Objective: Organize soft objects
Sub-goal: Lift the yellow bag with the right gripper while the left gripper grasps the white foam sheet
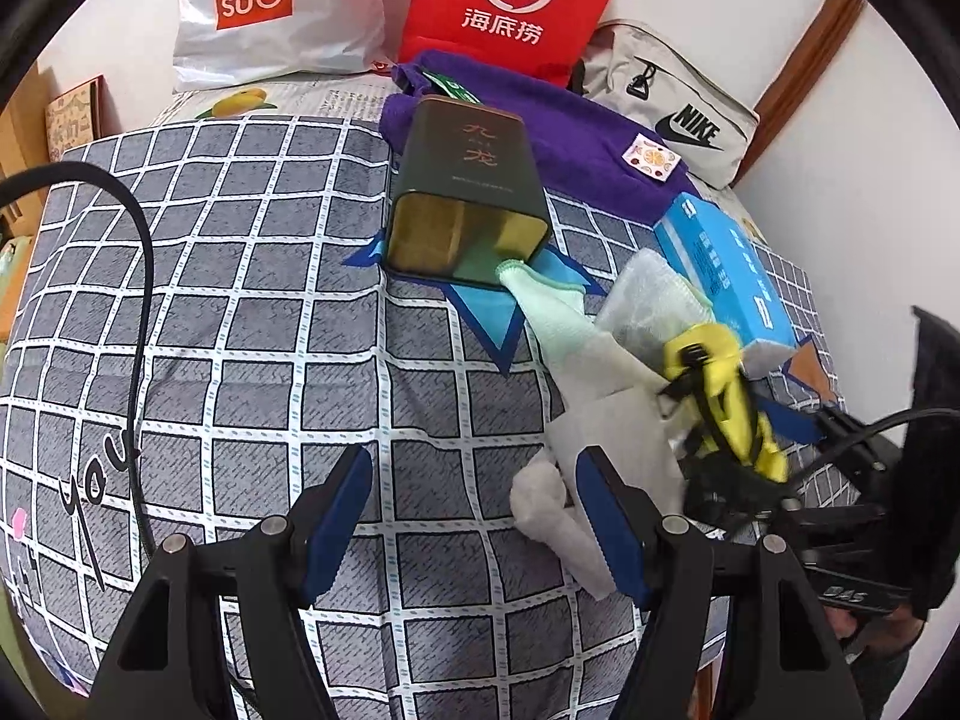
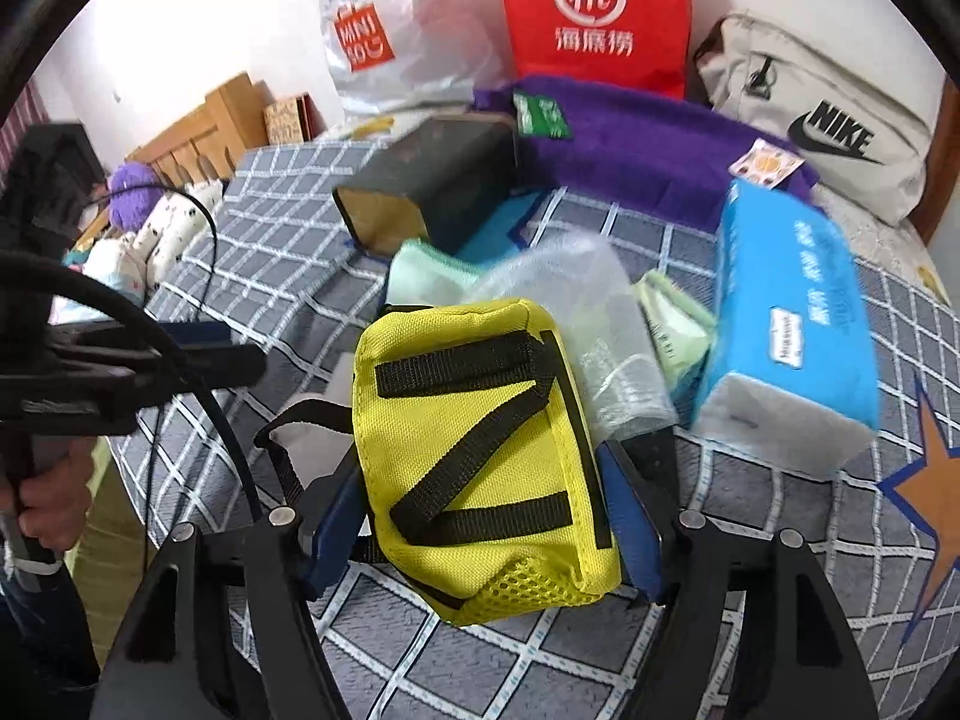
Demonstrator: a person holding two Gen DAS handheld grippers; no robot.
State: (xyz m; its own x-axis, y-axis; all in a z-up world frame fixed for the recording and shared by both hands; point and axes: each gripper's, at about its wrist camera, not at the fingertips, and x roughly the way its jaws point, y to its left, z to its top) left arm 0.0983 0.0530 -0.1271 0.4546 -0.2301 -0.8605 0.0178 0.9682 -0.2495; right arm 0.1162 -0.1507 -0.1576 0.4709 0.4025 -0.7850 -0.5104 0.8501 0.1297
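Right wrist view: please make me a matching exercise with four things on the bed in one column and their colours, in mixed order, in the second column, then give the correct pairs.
Column 1:
1. pouch with black straps
2. tissue box
3. towel
4. paper bag with a Hi logo

Column 2:
A. red
B. yellow
C. purple
D. blue

Right pairs: 1-B, 2-D, 3-C, 4-A. The pouch sits between the two fingers of the right tool, whose pads press its sides.
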